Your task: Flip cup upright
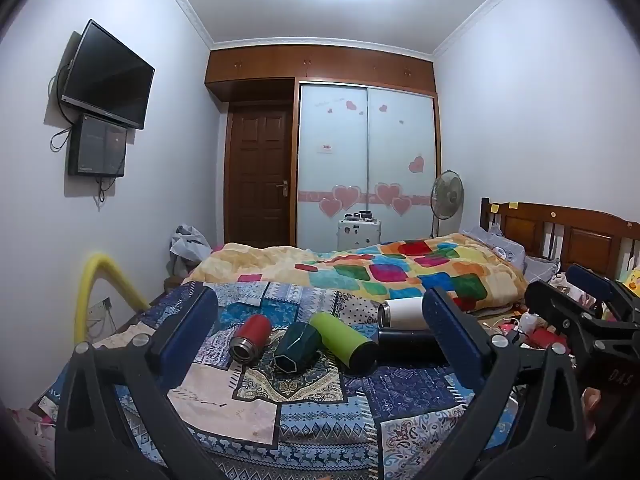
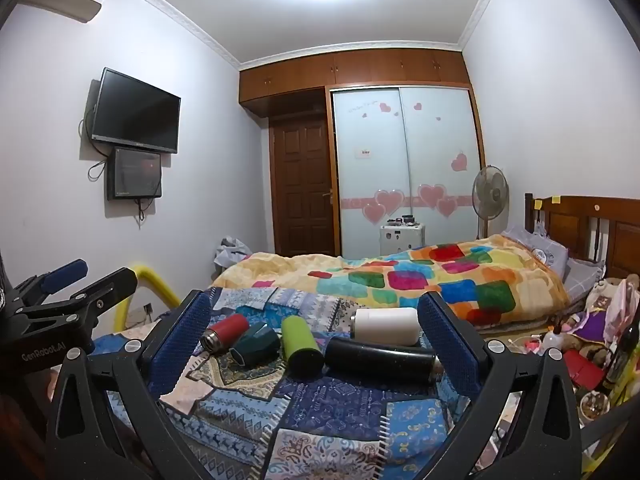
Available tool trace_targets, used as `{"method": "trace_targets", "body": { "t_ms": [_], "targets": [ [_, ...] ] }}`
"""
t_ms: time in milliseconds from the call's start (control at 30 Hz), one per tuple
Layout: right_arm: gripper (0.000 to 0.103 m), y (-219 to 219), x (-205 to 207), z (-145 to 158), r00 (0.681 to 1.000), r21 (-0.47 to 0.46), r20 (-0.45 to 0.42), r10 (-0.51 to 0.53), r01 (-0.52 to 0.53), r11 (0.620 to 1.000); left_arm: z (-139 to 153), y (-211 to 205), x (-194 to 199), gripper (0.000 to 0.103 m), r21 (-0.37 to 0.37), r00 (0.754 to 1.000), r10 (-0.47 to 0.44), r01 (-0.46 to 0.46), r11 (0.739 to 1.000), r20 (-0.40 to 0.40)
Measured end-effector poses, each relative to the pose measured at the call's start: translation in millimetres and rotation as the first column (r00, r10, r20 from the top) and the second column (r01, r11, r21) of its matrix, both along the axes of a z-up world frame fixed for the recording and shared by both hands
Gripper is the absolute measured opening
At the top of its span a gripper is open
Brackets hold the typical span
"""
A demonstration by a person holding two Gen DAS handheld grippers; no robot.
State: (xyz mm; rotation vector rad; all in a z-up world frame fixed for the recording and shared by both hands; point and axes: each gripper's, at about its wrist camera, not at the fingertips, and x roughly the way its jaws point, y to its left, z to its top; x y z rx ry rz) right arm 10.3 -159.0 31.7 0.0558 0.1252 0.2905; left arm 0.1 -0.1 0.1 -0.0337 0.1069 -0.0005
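Observation:
Several cups lie on their sides on a patchwork blanket: a red flask, a dark green faceted cup, a lime green tumbler, a white cup and a black flask. They show again in the right wrist view: red flask, green cup, lime tumbler, white cup, black flask. My left gripper is open and empty, short of the cups. My right gripper is open and empty too.
A colourful quilt lies heaped behind the cups. A wooden headboard and clutter are at the right. A yellow padded rail stands at the left. A wardrobe, door and fan are at the back.

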Motion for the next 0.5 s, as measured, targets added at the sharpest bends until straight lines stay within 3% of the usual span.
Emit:
{"method": "trace_targets", "body": {
  "t_ms": [500],
  "targets": [
    [0.103,1.2,0.6,1.4,1.0,0.0,-0.003,-0.001,0.001,1.0,0.2,-0.8,-2.4,0.103,0.004,1.0,-0.01,0.01,1.0,-0.006]
  ]
}}
